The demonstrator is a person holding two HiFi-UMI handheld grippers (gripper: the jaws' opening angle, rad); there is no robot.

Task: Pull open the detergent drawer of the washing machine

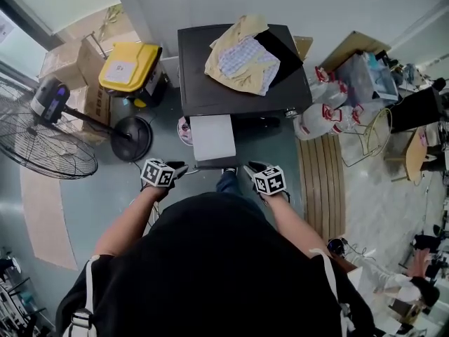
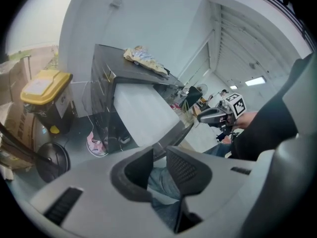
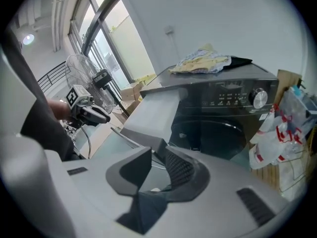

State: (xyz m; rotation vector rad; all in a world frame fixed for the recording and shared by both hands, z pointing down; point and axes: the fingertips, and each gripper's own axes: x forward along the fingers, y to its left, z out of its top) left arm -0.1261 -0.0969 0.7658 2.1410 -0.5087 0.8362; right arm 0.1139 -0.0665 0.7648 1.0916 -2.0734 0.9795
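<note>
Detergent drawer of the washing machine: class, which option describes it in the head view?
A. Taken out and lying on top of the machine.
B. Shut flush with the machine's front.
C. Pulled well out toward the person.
C: the detergent drawer juts out from the front of the washing machine toward the person, its pale top fully exposed.

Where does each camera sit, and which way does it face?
Head view: on the head, facing steeply down at washing machine, pulled-out drawer; shows torso, arms, left gripper, right gripper.
Left gripper view: on left gripper, facing the drawer's side; shows its jaws, right gripper.
Right gripper view: on right gripper, facing machine's front; shows its jaws, left gripper.
All share drawer, cloth.
</note>
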